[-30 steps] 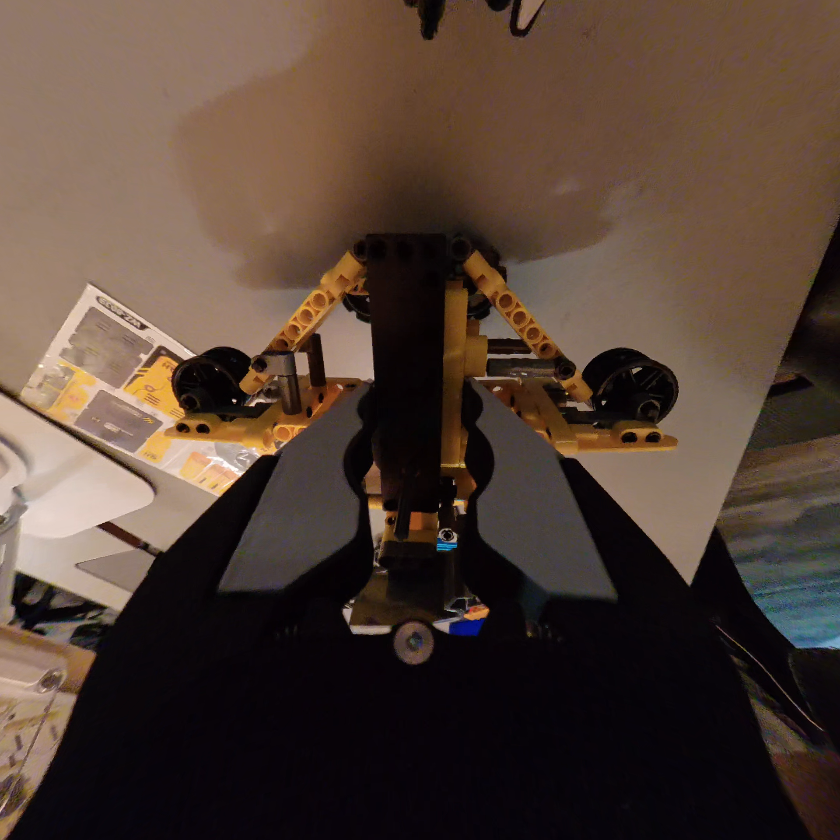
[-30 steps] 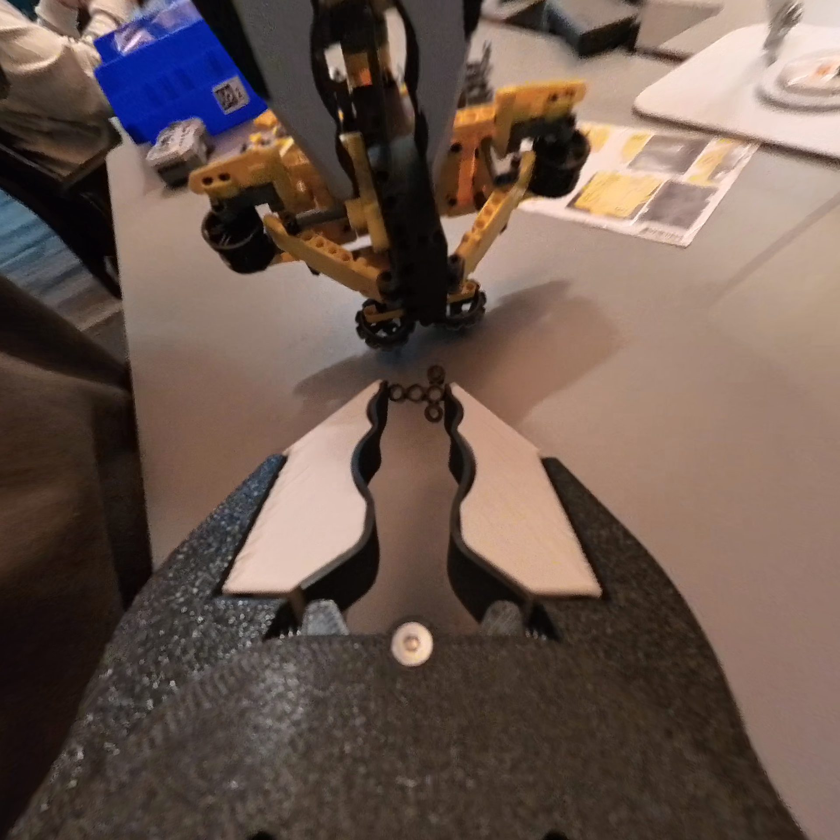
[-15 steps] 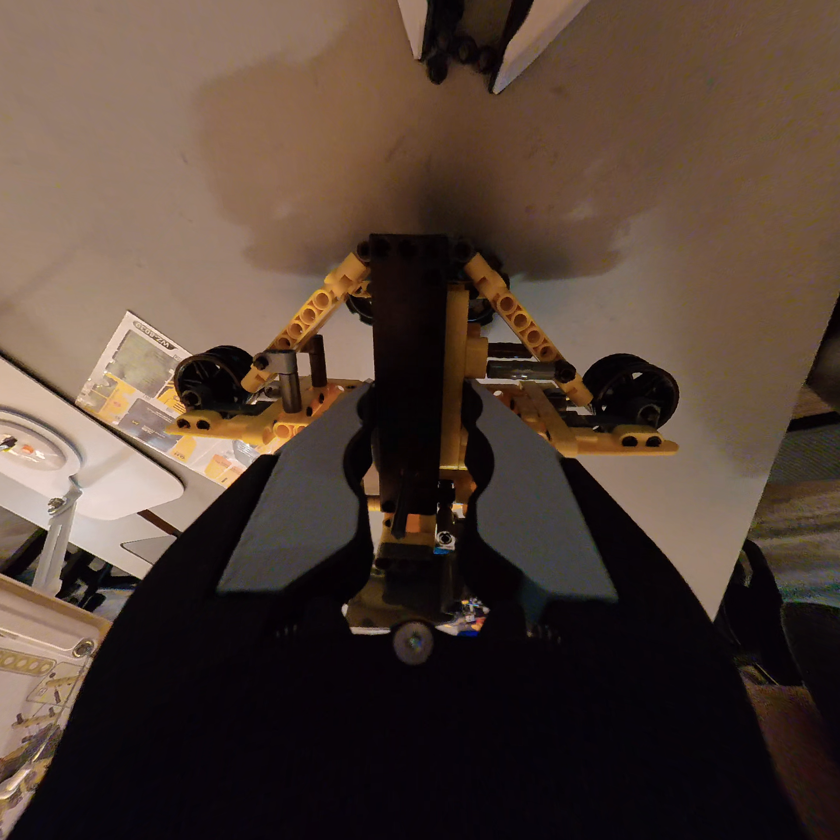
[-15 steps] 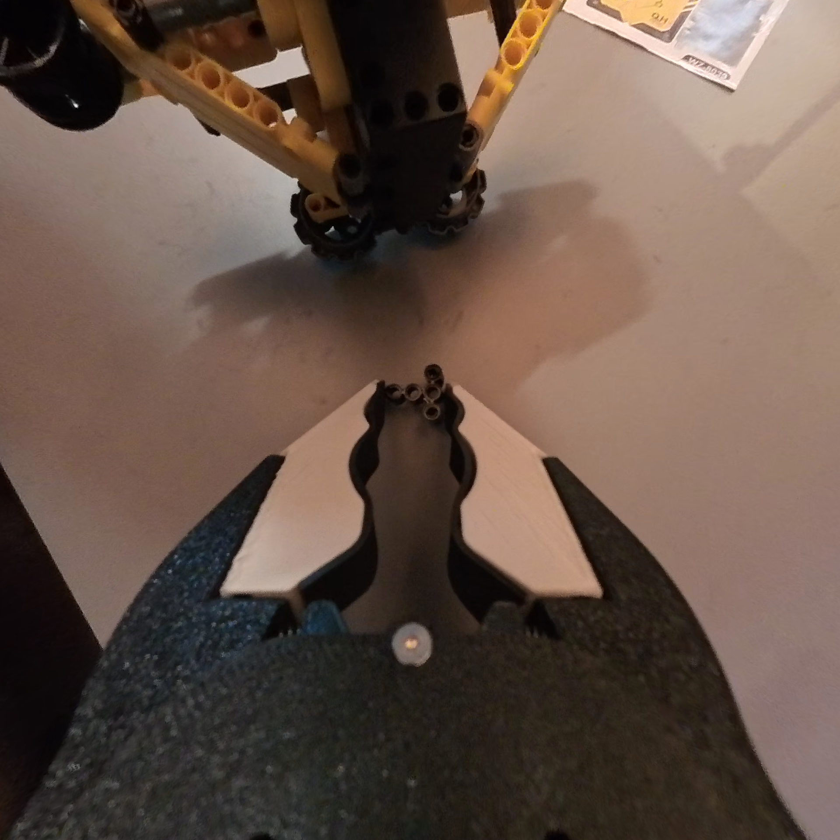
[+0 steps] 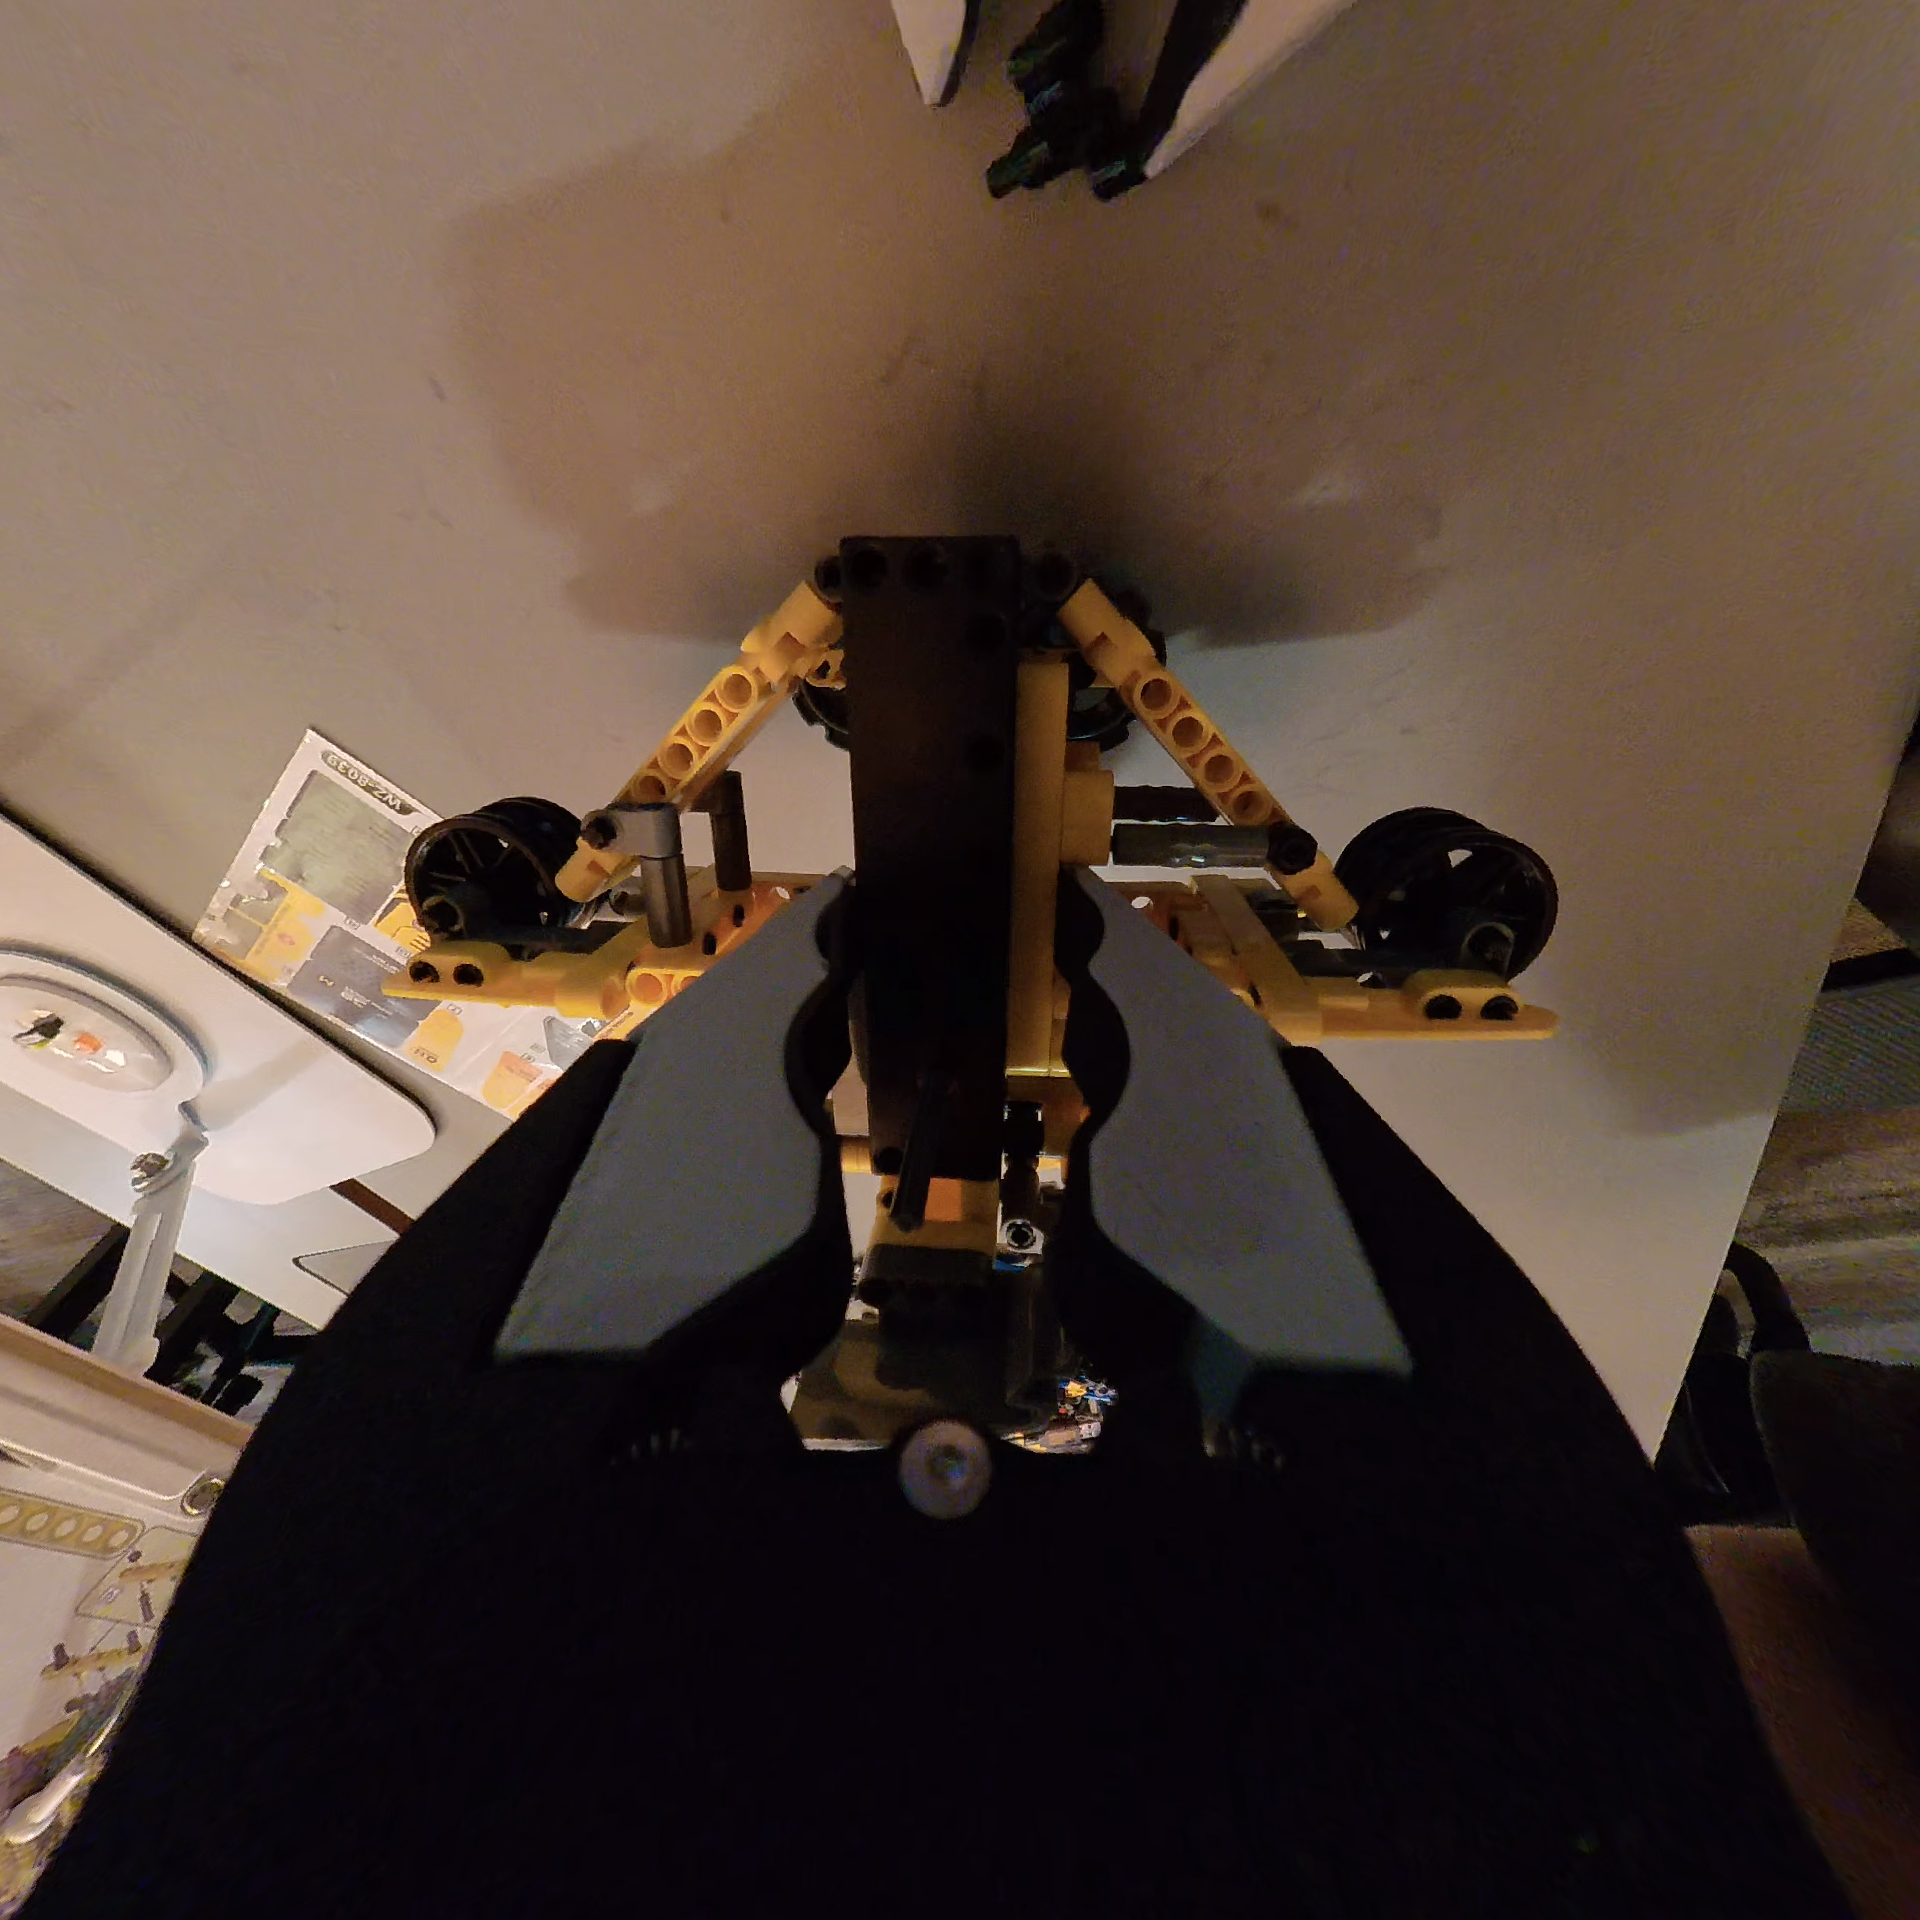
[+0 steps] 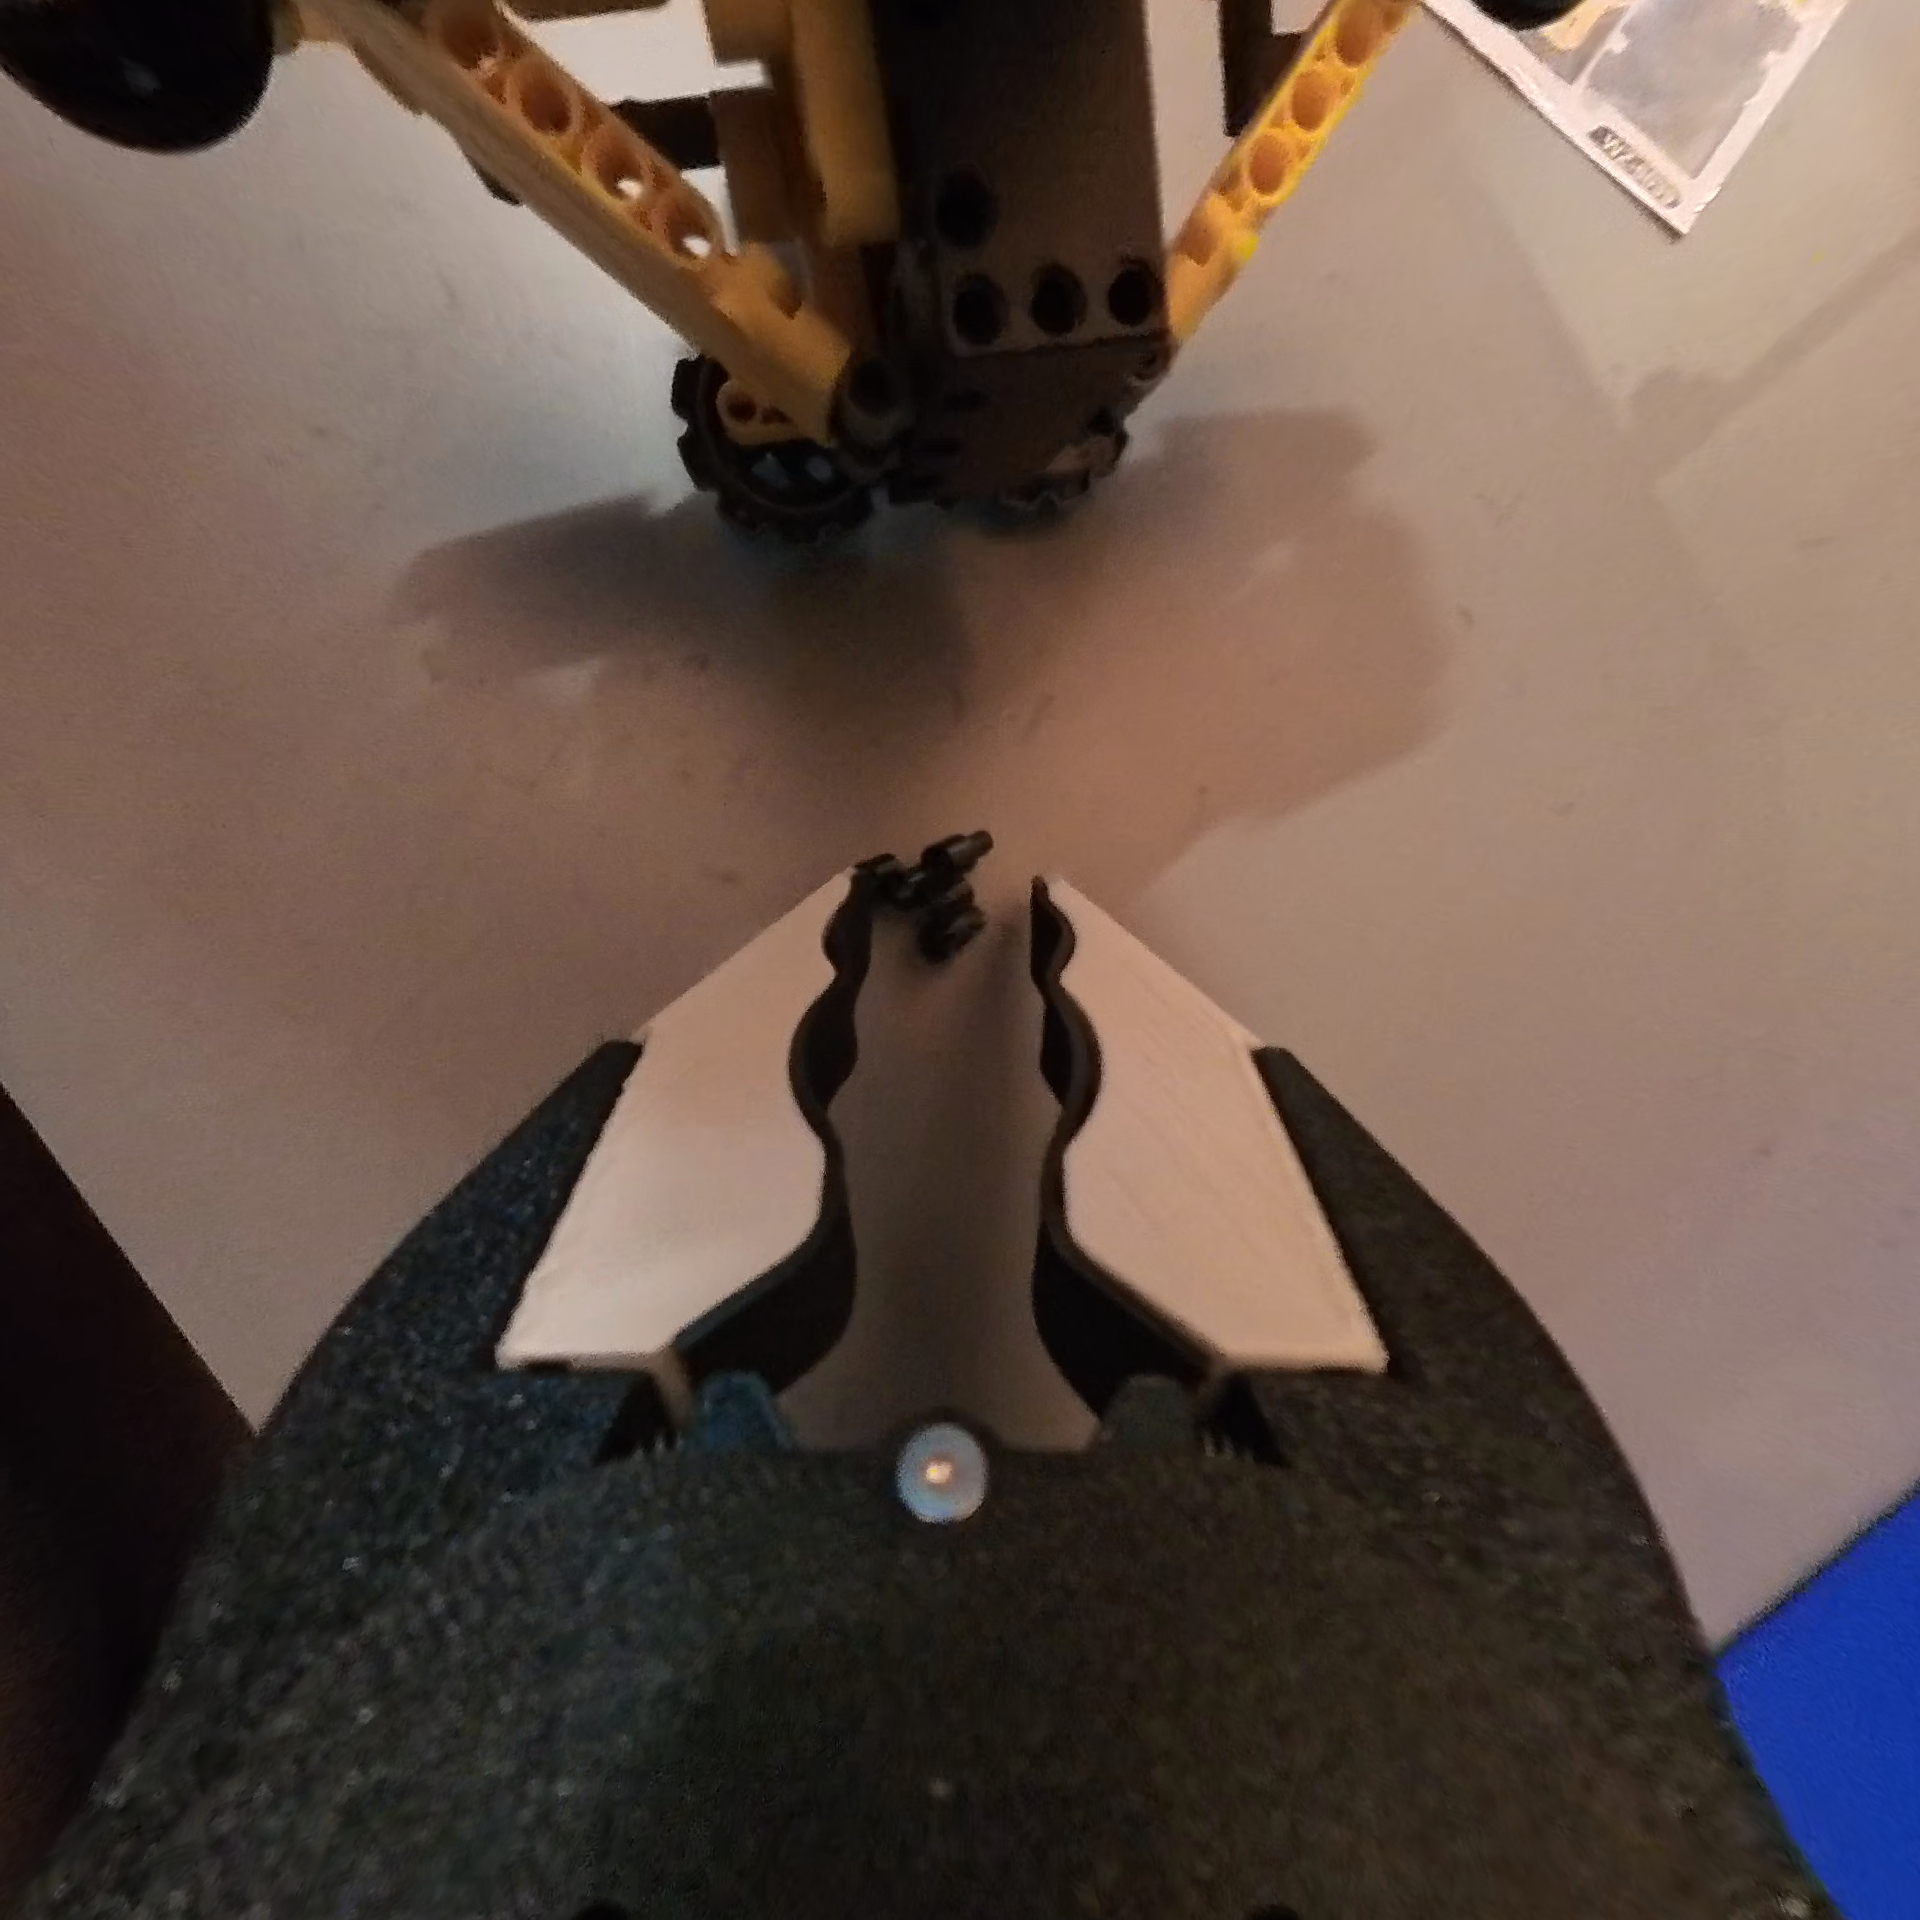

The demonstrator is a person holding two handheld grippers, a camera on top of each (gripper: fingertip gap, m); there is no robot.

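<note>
Left gripper (image 5: 951, 914) clamps yellow-black brick vehicle (image 5: 935, 790) mid-table (image 5: 312, 312), nose down. Right gripper (image 6: 945, 894) narrow, small black connector (image 6: 940, 883) seemingly loose at left fingertip; keep grip square.

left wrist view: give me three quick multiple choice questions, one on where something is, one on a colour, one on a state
1. Where is the printed leaflet?
A. flat on the white table, beside the brick model
B. inside a blue bin
C. on top of a wheel

2. What colour are the model's slanted holed beams?
A. red
B. yellow
C. green

3. How is the left tool?
A. wide open and empty
B. shut on a sheet of paper
C. shut on the model's dark centre block

Answers:
1 A: the leaflet lies on the table, left of the model.
2 B: both slanted beams are yellow.
3 C: its fingers press on both sides of the dark centre block.
</note>
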